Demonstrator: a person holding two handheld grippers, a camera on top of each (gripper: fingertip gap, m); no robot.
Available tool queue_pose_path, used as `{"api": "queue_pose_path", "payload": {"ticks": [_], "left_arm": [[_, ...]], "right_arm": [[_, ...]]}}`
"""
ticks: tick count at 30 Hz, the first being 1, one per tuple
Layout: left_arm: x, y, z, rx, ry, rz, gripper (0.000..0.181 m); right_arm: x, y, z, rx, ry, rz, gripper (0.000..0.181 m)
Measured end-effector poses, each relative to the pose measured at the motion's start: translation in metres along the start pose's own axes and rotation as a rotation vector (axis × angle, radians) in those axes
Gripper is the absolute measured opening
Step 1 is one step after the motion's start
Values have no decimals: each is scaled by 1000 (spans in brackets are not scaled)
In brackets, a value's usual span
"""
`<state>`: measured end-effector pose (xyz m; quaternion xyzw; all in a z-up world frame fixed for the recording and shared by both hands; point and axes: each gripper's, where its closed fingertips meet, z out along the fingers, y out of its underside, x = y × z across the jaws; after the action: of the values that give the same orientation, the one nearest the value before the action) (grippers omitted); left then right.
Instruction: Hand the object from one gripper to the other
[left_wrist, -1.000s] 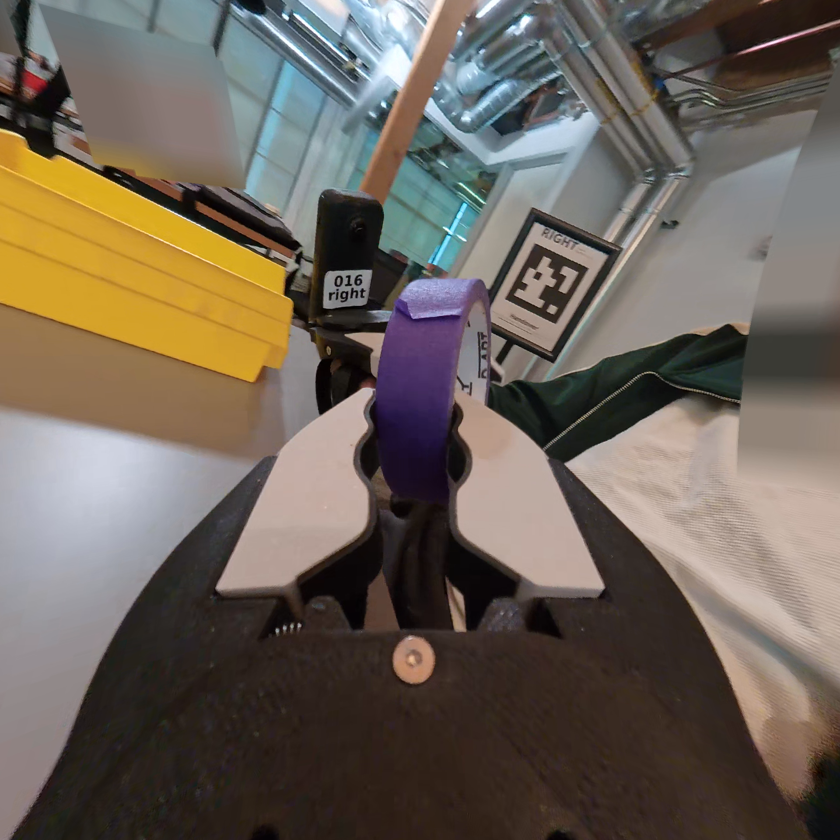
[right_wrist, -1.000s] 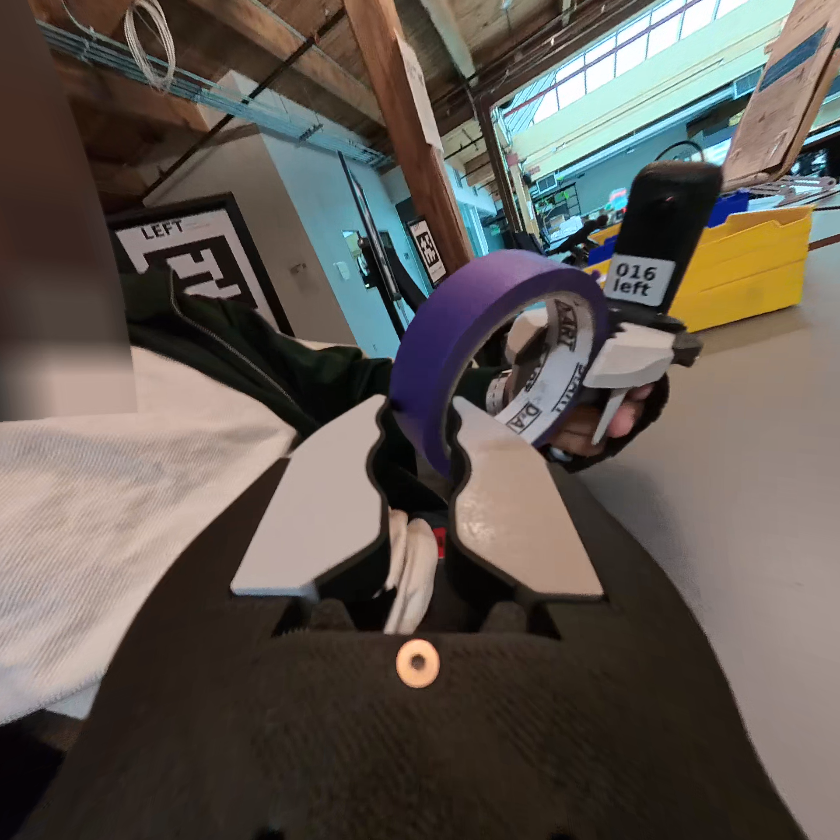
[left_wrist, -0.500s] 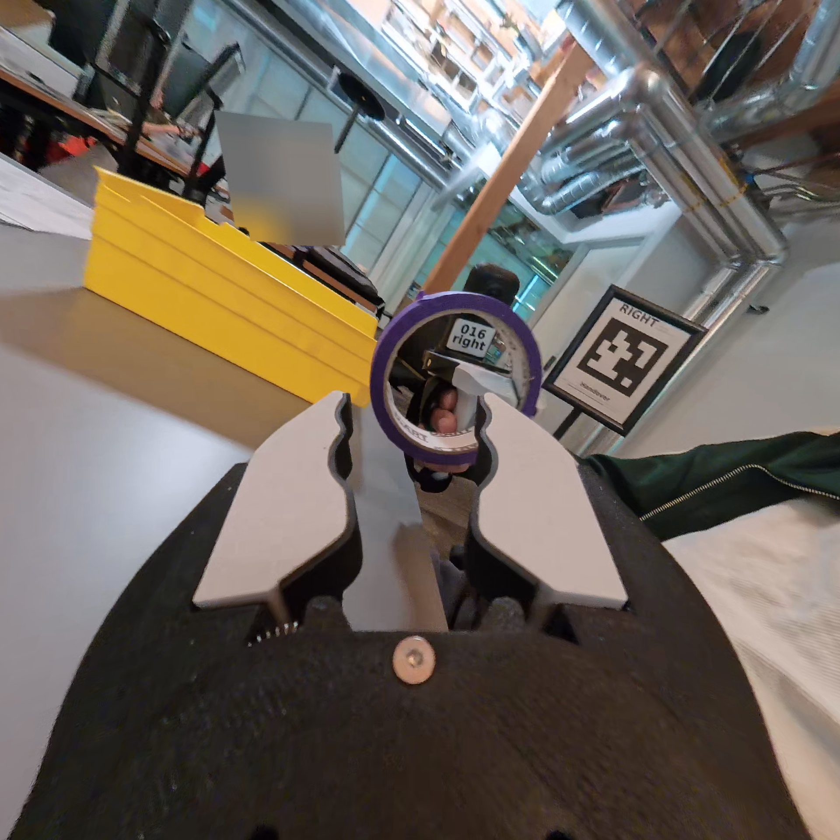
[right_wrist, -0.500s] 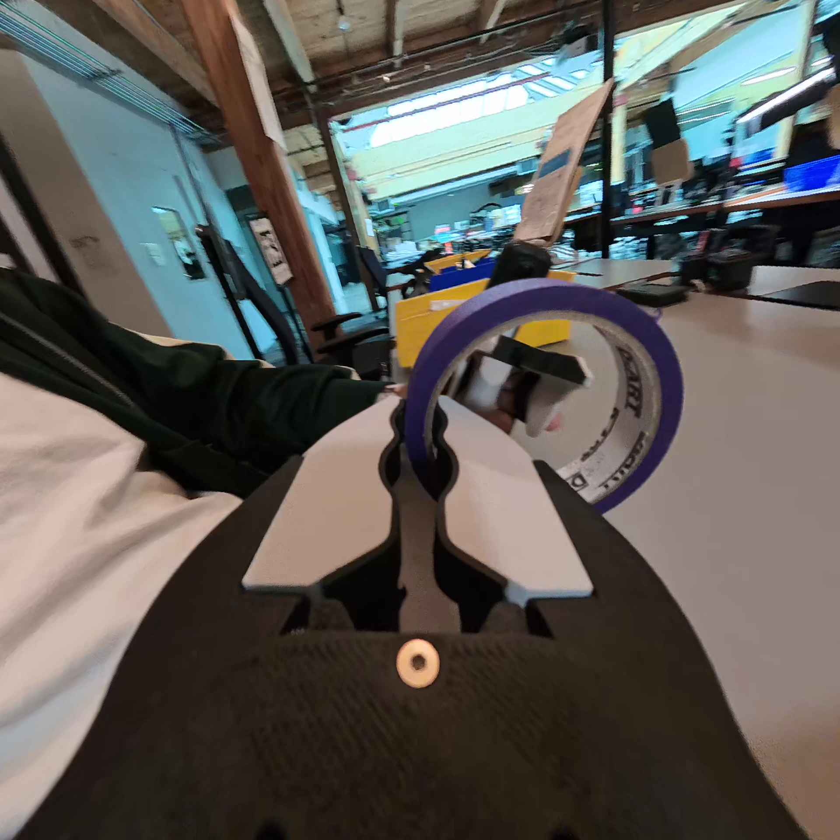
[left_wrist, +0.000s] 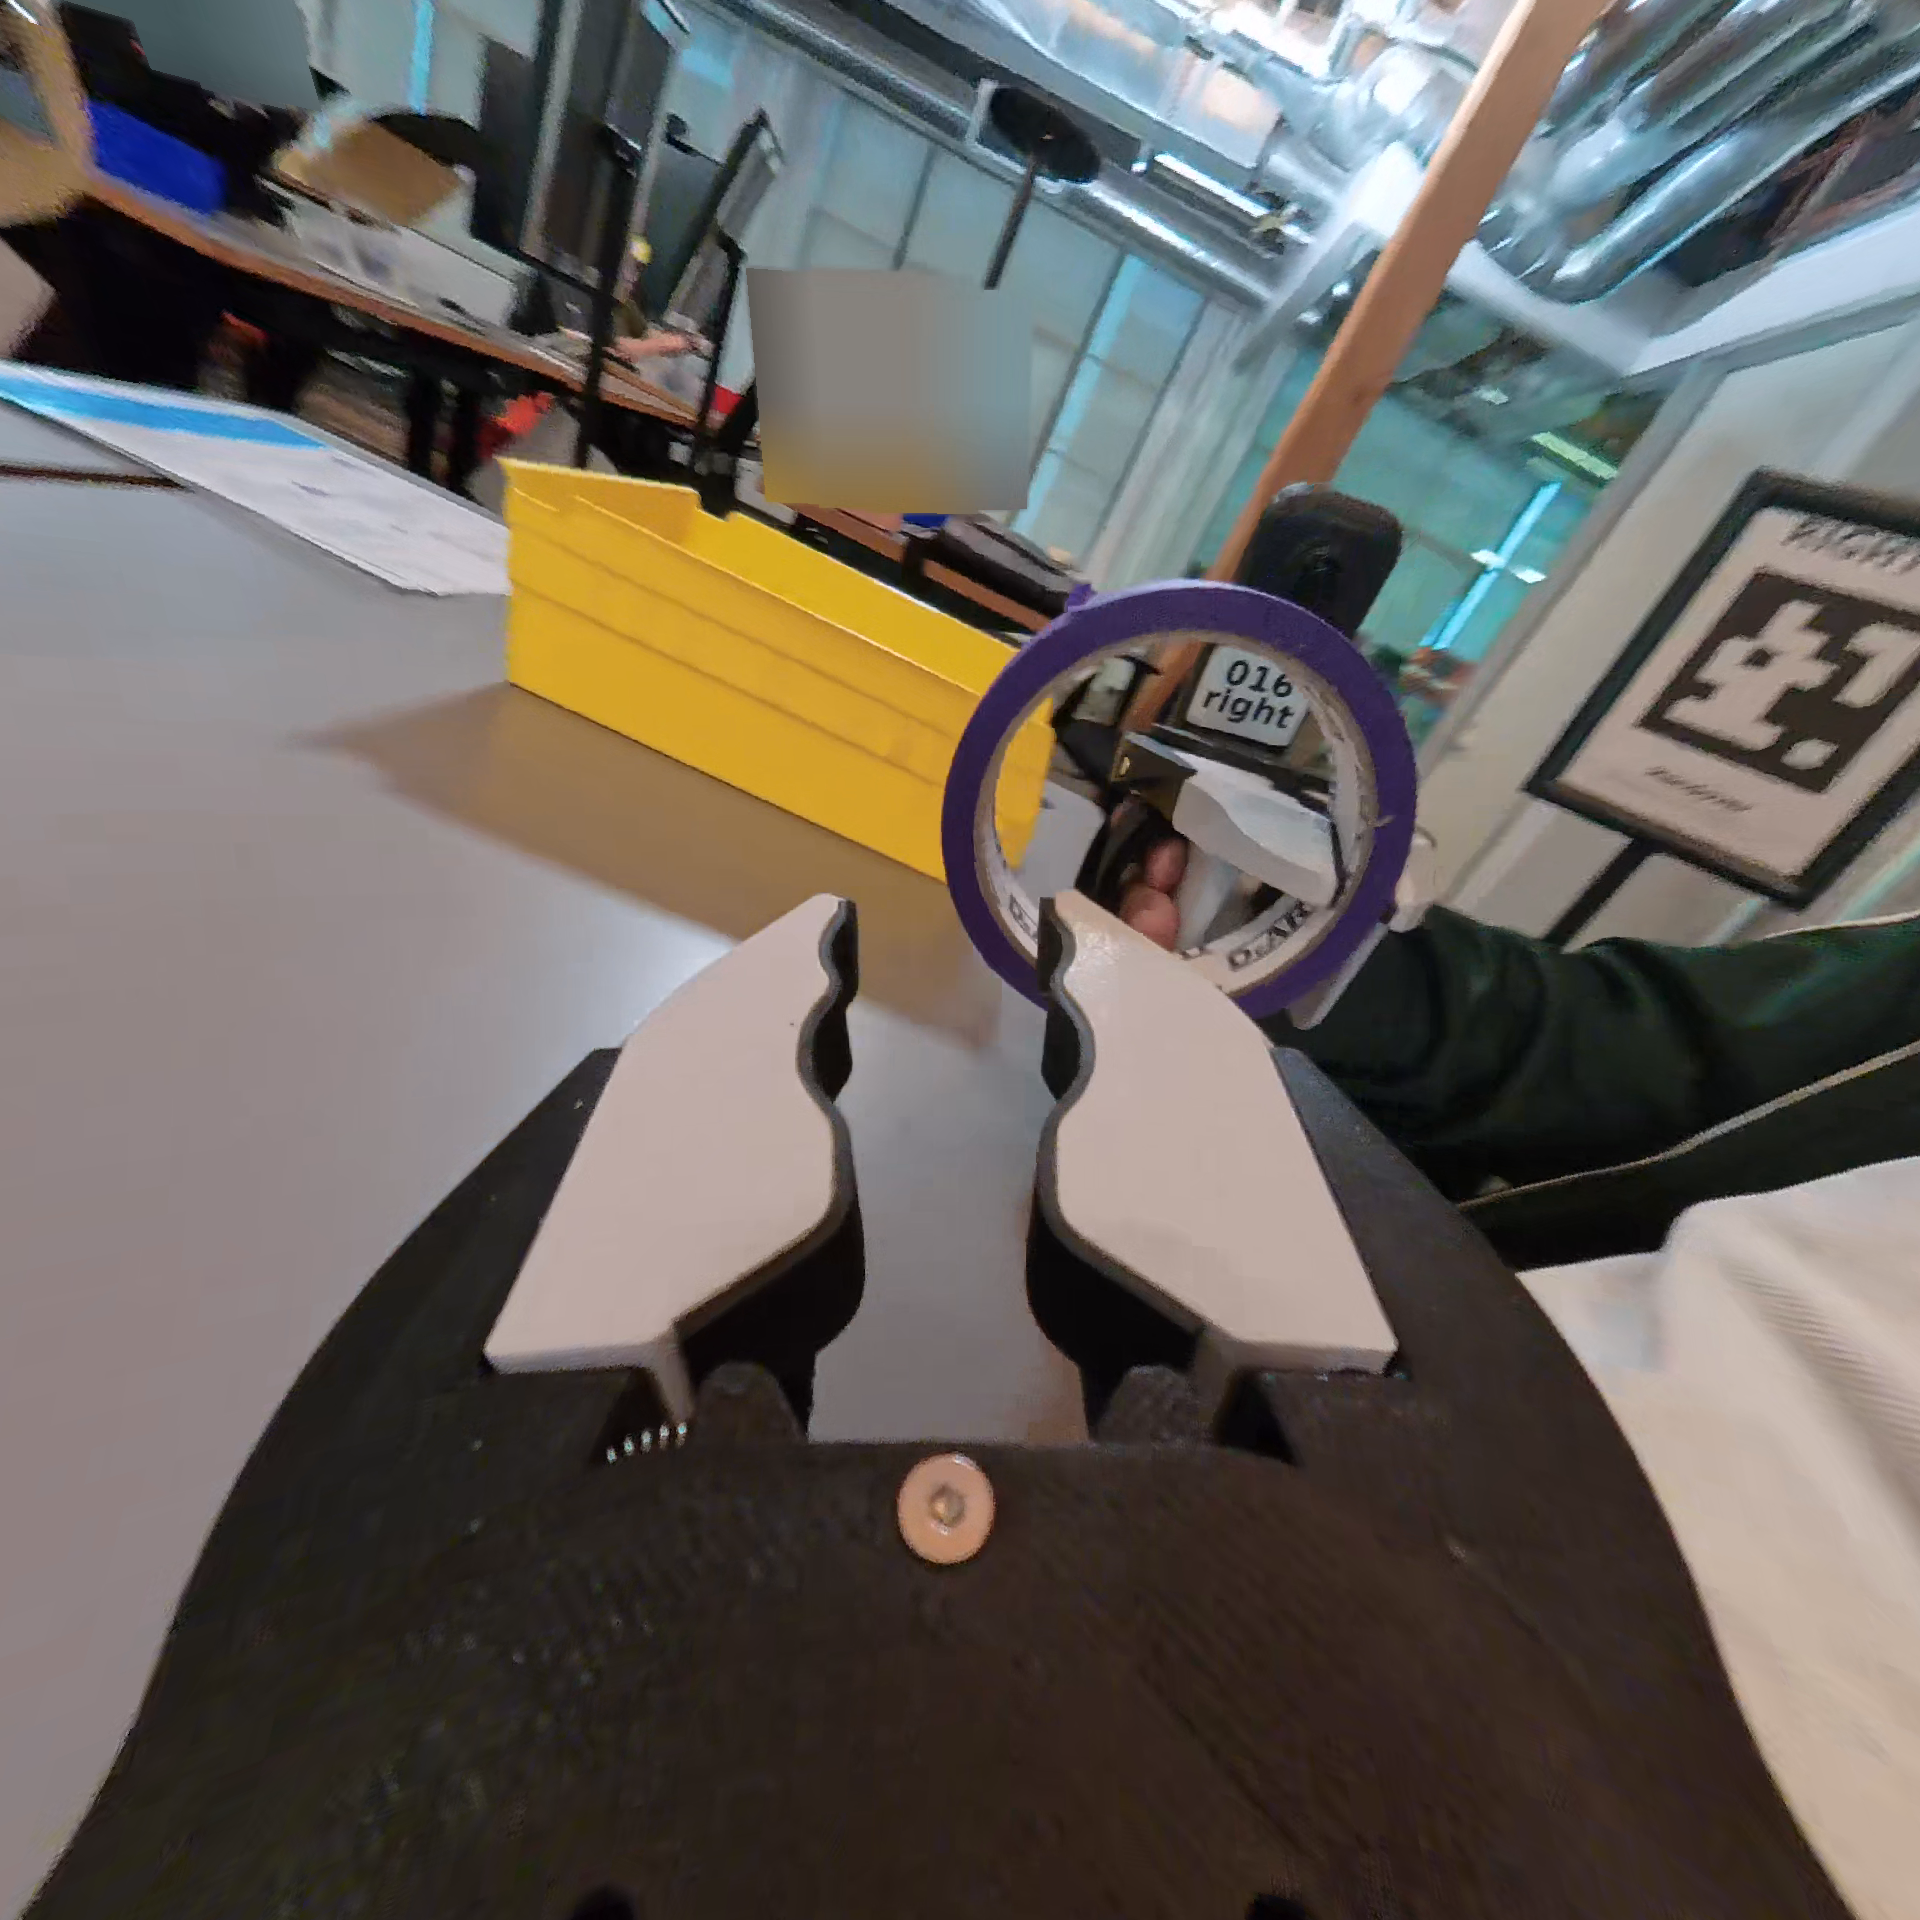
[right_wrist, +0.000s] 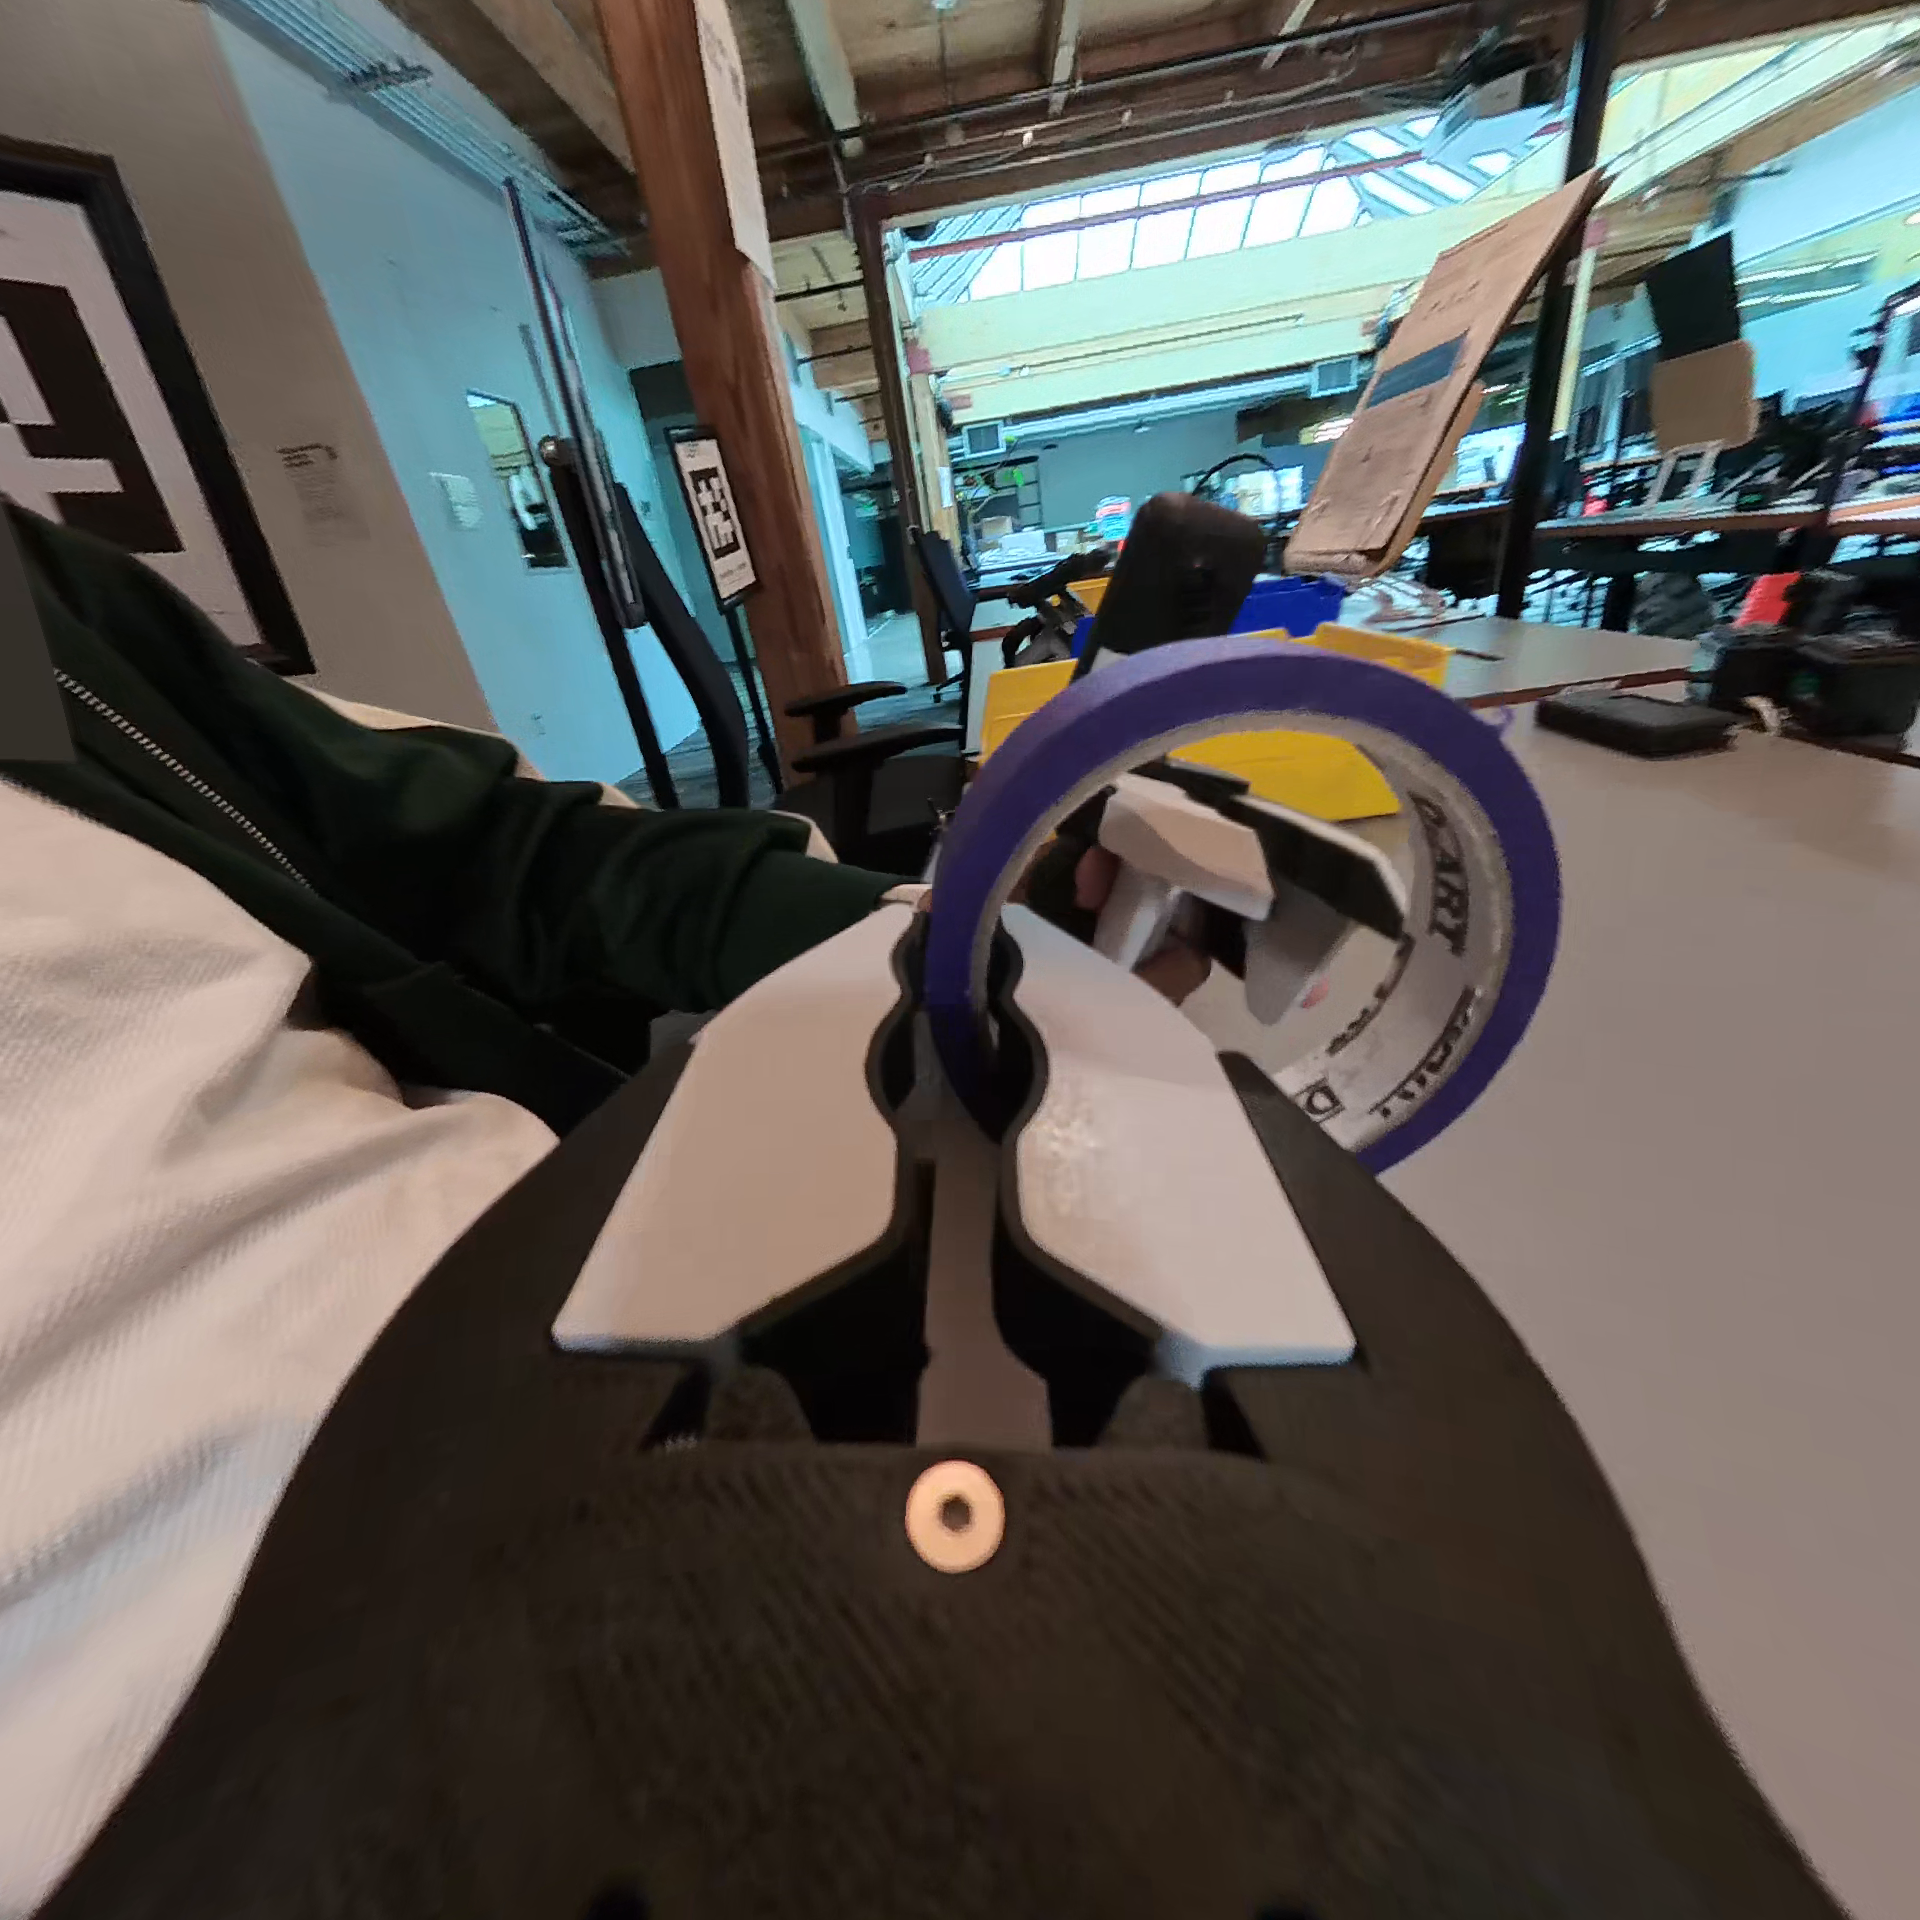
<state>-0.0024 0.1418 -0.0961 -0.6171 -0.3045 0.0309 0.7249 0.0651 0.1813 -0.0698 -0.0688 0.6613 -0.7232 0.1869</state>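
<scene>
Our right claw (right_wrist: 961, 961) is clamped on the purple tape roll's (right_wrist: 1236, 904) rim at 9 o'clock; left claw (left_wrist: 945, 935) spread, empty, above the table (left_wrist: 260, 935). Grip looks thin, maybe; a swing could twist the roll loose.

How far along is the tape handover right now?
Essentially done. The right hand-held gripper is shut on the rim of the purple tape roll. The left hand-held gripper is open and empty, apart from the roll. Left: nothing visible but parting.
</scene>
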Motion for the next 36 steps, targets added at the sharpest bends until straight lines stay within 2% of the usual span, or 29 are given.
{"api": "queue_pose_path", "payload": {"ticks": [3,8,10,12,14,15,18,20,26,28,31,36], "left_arm": [[-3,-2,-10,5,-95,100,35],[8,6,-10,-24,-73,135,35],[11,10,-9,-42,-71,161,27],[19,13,-8,-70,-39,170,11],[19,7,-11,-51,-56,160,9],[19,2,-13,-27,-59,149,9],[13,-4,-20,2,-79,122,9],[8,-7,-24,23,-87,99,9],[3,-4,-27,-1,-91,119,9],[8,0,-23,-17,-58,133,9],[21,5,-16,-42,14,134,9],[32,25,-5,-136,86,114,8]], "right_arm": [[-7,6,16,-12,-53,9,11],[-24,16,40,-40,-125,5,11],[-27,17,45,-40,-131,5,11],[-26,17,45,-31,-132,-5,11],[-23,12,43,-1,-126,-2,12],[-20,9,42,17,-115,11,16],[-7,6,37,47,-79,68,47],[2,7,34,47,-44,87,59],[27,1,18,71,65,83,57],[40,-2,9,63,142,25,52],[50,-4,-3,-2,247,-163,43],[40,-19,-3,-4,324,-447,36]]}}
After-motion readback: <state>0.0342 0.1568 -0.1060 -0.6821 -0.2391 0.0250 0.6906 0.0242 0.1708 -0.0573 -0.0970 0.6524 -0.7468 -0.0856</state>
